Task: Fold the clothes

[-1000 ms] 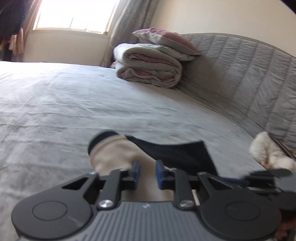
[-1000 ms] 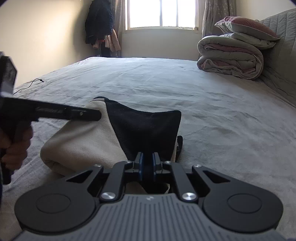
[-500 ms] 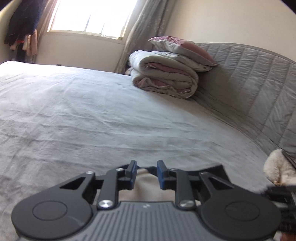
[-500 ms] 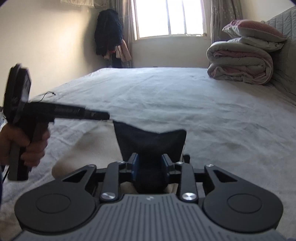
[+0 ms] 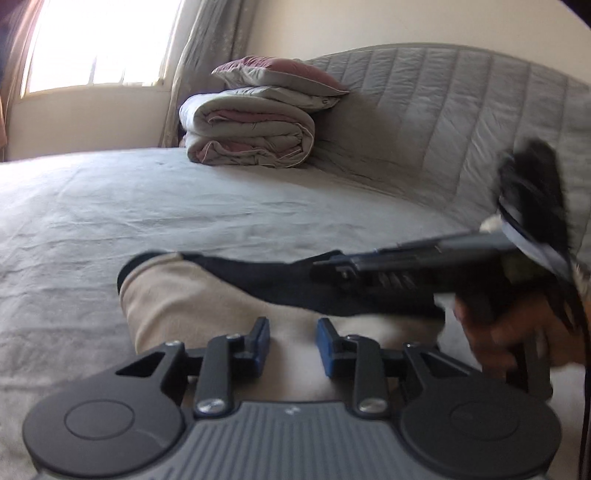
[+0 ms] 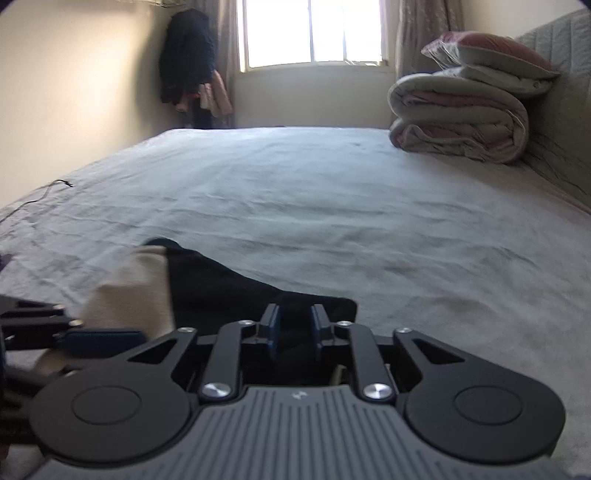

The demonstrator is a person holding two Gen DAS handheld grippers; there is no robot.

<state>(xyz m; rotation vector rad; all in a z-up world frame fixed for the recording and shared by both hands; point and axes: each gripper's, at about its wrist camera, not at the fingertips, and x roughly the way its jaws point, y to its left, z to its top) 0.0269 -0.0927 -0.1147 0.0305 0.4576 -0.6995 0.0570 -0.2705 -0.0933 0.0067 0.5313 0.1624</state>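
A beige garment [image 5: 192, 295] with a black panel [image 5: 266, 280] lies on the grey bed [image 5: 184, 206]. My left gripper [image 5: 291, 343] hovers open just above the beige cloth, with nothing pinched between its blue pads. My right gripper [image 6: 295, 325] has a thick fold of the black cloth [image 6: 221, 291] between its fingers, which stand slightly apart around it. In the left wrist view the right gripper [image 5: 328, 271] comes in from the right, held by a hand [image 5: 517, 332], and the black edge runs taut up to its tips.
A rolled duvet [image 5: 251, 136] with a pillow [image 5: 280, 75] on top sits against the quilted headboard [image 5: 443, 122]. Dark clothes [image 6: 188, 59] hang in the far corner beside the window [image 6: 310, 33]. A thin cable [image 6: 37, 199] lies at the bed's left edge.
The right gripper's fingers have spread from nearly touching to a wider hold on bunched black cloth, and it has come low over the bed. The left view dipped back onto the garment.
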